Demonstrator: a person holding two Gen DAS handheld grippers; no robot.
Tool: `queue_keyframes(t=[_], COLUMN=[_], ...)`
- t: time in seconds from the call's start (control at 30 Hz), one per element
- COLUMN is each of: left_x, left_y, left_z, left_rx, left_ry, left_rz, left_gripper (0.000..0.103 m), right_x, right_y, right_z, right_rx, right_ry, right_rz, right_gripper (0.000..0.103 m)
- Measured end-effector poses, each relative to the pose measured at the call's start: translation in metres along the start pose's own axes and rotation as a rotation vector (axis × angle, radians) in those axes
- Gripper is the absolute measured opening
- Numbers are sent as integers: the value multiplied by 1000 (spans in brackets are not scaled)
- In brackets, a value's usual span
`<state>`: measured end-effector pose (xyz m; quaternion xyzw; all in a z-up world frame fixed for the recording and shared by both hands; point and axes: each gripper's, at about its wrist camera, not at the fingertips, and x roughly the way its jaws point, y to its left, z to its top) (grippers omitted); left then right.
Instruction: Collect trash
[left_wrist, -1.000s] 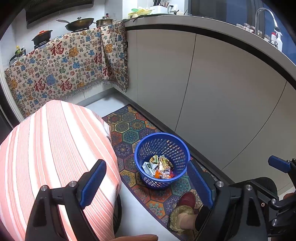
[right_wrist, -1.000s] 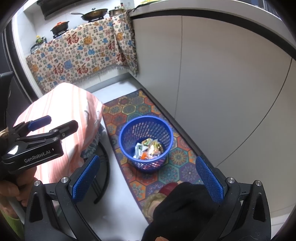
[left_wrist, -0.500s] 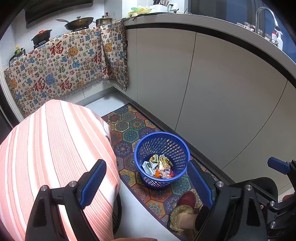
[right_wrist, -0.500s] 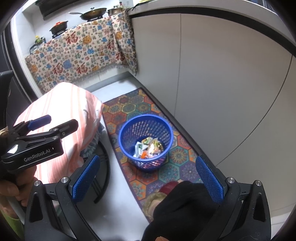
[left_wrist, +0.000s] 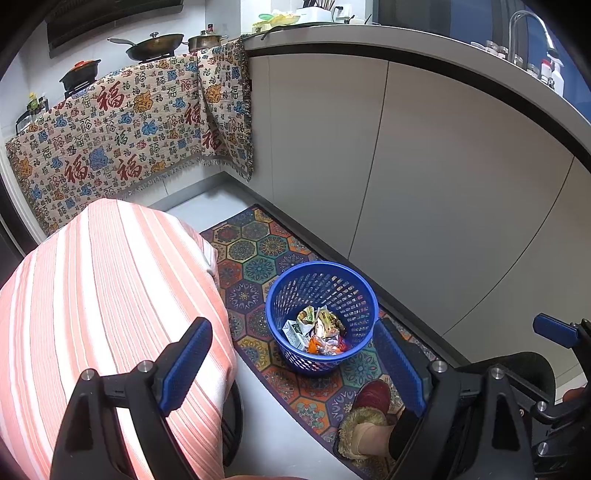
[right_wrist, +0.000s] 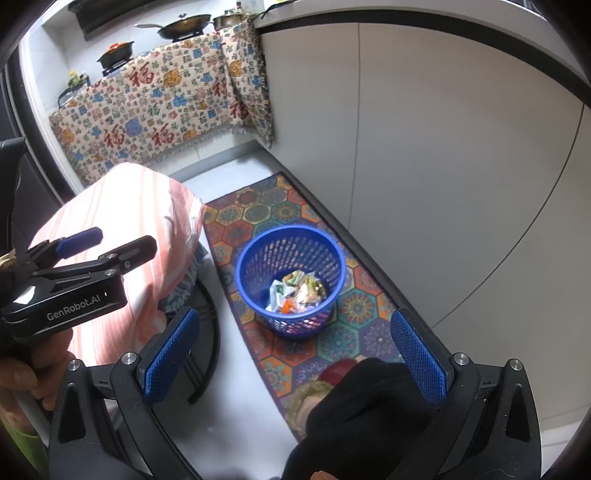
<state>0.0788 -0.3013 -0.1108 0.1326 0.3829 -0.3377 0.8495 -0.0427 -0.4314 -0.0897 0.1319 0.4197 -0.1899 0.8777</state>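
Trash (left_wrist: 317, 330): crumpled wrappers and a small carton, lying in the bottom of the blue mesh basket (left_wrist: 275, 295). The basket stands on the hexagon-pattern rug (left_wrist: 255, 254), just beside the striped-cloth desk (left_wrist: 92, 295) and near the grey cabinet fronts (left_wrist: 424, 184).

Change over the last second: none. Both views match the earlier ones; basket, contents and both tongs are where they were.

Left tongs (left_wrist: 295, 362): wide, nothing between the pads, above the basket and apart from it. Right tongs (right_wrist: 291, 354): also wide and empty, same high stance. A slippered foot (left_wrist: 365, 417) is on the rug just beside the basket.

Read: no loose trash visible on the desk or floor, so collecting looks done, or this is a pause. If the basket needs lifting, its rim is the obvious grab point.
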Motion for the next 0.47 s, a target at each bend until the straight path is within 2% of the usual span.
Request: queue_keyframes(t=[0.47], left_x=[-2], left_y=[-2], left_z=[-2], left_rx=[12], left_ry=[12], left_rz=[-13], left_gripper=[91], right_x=[3], right_y=[-5], right_z=[-3], right_rx=[12], right_ry=[10], right_rz=[-3], right_gripper=[103])
